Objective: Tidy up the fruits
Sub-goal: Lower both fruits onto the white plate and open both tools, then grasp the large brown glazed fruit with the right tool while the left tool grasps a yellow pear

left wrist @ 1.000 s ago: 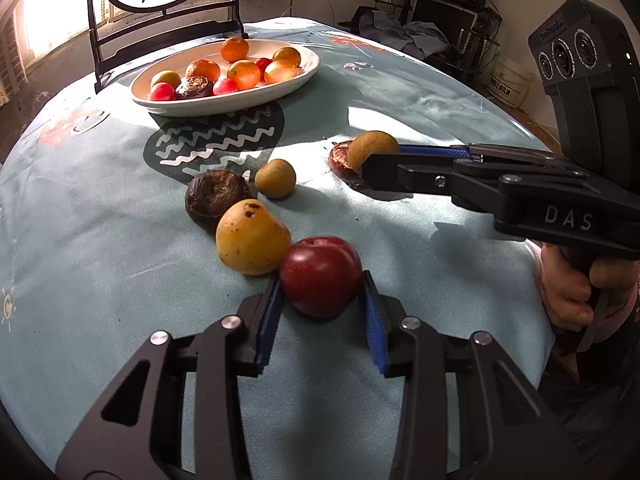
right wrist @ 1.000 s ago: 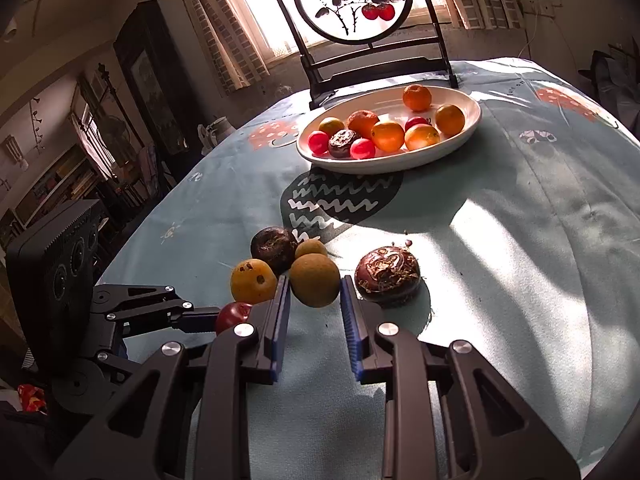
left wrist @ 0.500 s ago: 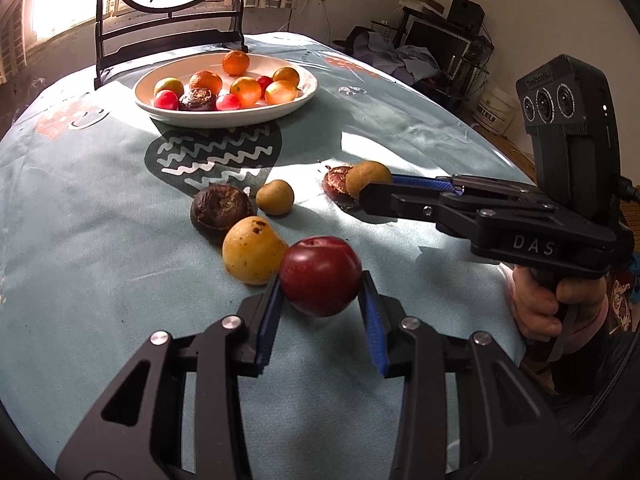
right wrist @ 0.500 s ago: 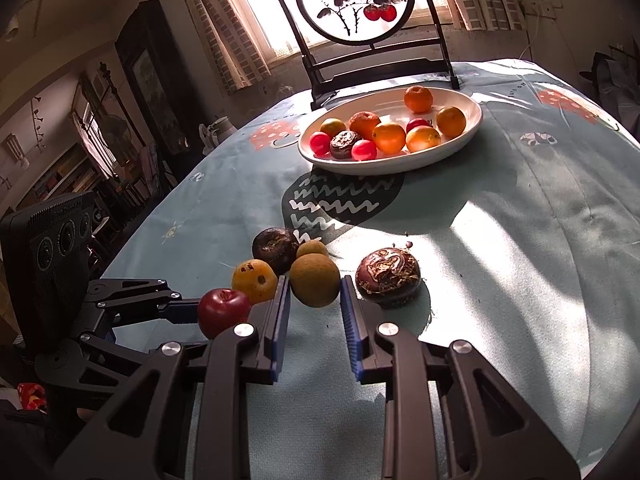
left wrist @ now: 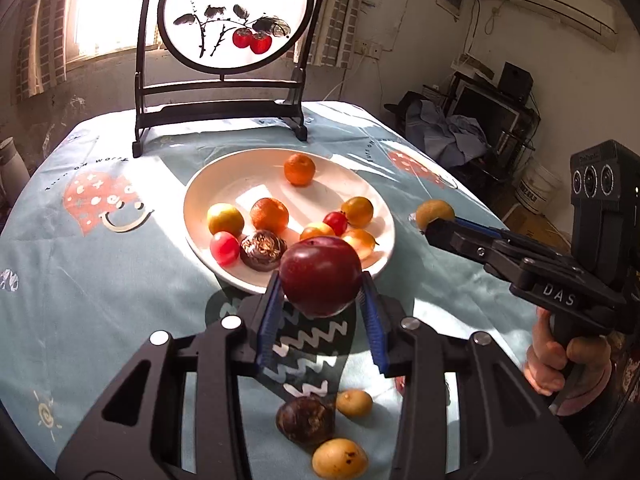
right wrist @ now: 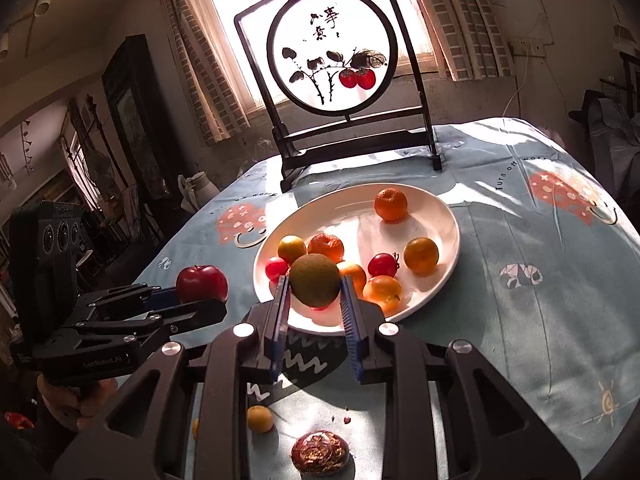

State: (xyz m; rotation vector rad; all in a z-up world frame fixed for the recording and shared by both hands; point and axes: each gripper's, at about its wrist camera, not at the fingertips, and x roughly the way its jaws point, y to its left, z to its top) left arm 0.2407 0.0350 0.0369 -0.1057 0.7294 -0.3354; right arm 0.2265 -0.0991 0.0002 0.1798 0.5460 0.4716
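Observation:
My left gripper [left wrist: 320,300] is shut on a dark red apple [left wrist: 320,276] and holds it in the air at the near rim of the white plate [left wrist: 224,184]. My right gripper [right wrist: 314,300] is shut on a brown-green round fruit [right wrist: 315,279], also raised over the plate's near rim [right wrist: 448,240]. The plate holds several oranges, cherry tomatoes and a dark wrinkled fruit [left wrist: 262,249]. On the cloth below lie a dark fruit [left wrist: 306,420], a small brown fruit [left wrist: 354,403] and a yellow pear-like fruit [left wrist: 339,458]. Each gripper also shows in the other's view: the left gripper [right wrist: 200,300], the right gripper [left wrist: 434,220].
A black-framed round painted screen [left wrist: 236,12] stands at the table's far edge behind the plate. A dark wrinkled flat fruit [right wrist: 319,451] and a small yellow fruit [right wrist: 260,419] lie on the blue cloth [right wrist: 540,320] near me. The table edge drops off at the right.
Both grippers have lifted their fruit off the cloth and moved forward to the plate's near rim. The loose fruits stay behind on the cloth.

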